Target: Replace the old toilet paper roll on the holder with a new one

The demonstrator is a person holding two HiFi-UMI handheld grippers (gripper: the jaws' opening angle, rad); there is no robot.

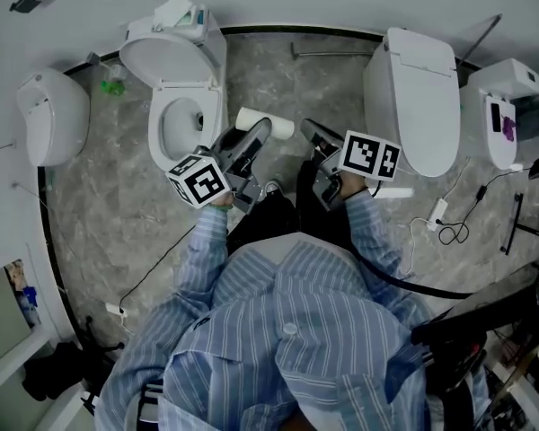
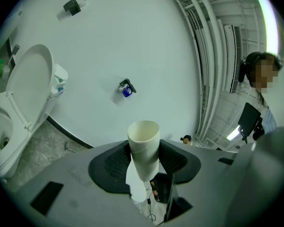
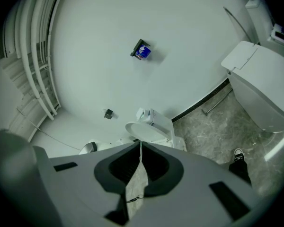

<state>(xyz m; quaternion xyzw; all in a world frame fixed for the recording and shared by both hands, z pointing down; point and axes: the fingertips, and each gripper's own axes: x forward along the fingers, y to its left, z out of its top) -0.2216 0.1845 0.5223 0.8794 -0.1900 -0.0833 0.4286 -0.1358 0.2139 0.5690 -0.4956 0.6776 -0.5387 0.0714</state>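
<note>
Grips the bare cardboard tube [image 2: 144, 145] in the left gripper [image 2: 144, 162], jaws spread wide and pressed on the tube's 2 sides. Clamps it low down, so the open upper end sticks out past the fingertips and a scrap of white paper [image 2: 136, 181] hangs off below. In the head view, shows the same tube [image 1: 266, 123] lying crosswise at the tip of the left gripper [image 1: 255, 139], above the marbled floor [image 1: 99, 214] and just beside the bowl of the open toilet [image 1: 175, 106]. Holds the right gripper [image 3: 141, 150] closed, jaws together with nothing between them, only a thin seam visible. Places that right gripper [image 1: 313, 136] near the tube but apart from it, left of the closed toilet [image 1: 413, 88]. Faces a white wall [image 2: 132, 41] with 1 small blue-and-dark fitting [image 2: 127, 89]
</note>
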